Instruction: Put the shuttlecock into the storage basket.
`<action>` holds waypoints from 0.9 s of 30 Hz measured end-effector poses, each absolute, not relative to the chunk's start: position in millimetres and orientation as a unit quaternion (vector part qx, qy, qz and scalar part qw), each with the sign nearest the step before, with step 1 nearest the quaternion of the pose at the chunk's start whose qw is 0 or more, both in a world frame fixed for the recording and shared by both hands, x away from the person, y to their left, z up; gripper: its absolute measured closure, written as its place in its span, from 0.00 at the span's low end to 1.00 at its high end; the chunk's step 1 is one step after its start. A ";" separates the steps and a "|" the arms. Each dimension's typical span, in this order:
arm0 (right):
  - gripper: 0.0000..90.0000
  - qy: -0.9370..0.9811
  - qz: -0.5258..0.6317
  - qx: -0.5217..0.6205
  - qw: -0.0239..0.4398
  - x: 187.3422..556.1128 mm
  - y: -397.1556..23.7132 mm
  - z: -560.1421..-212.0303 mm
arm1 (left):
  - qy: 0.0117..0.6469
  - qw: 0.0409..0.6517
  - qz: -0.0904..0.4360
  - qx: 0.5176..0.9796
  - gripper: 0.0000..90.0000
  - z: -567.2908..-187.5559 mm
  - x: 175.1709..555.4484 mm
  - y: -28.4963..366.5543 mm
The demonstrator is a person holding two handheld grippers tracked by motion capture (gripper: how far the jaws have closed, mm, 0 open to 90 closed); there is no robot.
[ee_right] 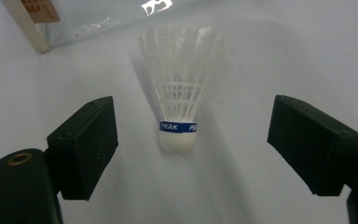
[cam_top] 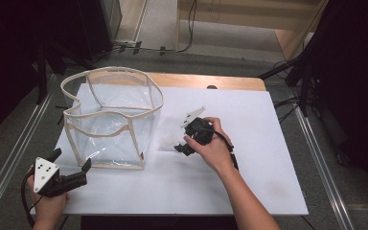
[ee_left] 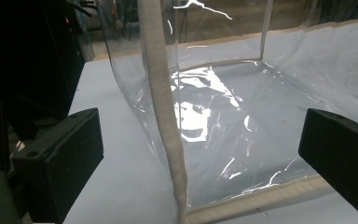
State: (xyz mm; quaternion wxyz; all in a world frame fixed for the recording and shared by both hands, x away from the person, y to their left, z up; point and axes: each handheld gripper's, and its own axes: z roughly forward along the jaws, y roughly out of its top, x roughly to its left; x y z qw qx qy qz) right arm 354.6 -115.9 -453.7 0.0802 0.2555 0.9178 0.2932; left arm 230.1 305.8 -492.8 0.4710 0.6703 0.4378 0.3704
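The shuttlecock (ee_right: pixel 179 93) is lying on the white table (cam_top: pixel 249 182) between your right gripper's (ee_right: pixel 191 149) spread jaws, cork toward you, not yet pinched; picking it up and dropping it in the bag are what I'm judging is left. Your left gripper (ee_left: pixel 200 154) is waiting, jaws spread, straddling the near corner of the clear bag (cam_top: pixel 110 115), which is sitting empty beyond.

The white counter (cam_top: pixel 249 143) is brightly lit from above, while the room's edges fall into darkness. Glare streaks the clear bag (ee_left: pixel 205 112). The shuttlecock (ee_right: pixel 179 100) looks soft and hazy, casting faint shadows.
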 end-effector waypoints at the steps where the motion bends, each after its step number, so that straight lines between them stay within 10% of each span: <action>1: 0.20 0.918 0.290 0.259 0.076 354.6 -114.5 -455.6 | 0.437 0.470 0.371 0.671 0.00 -492.7 230.0 305.8; 27: 0.65 0.930 0.221 0.289 0.060 358.7 -93.2 -488.0 | 0.437 0.468 0.371 0.672 0.00 -492.9 229.7 305.0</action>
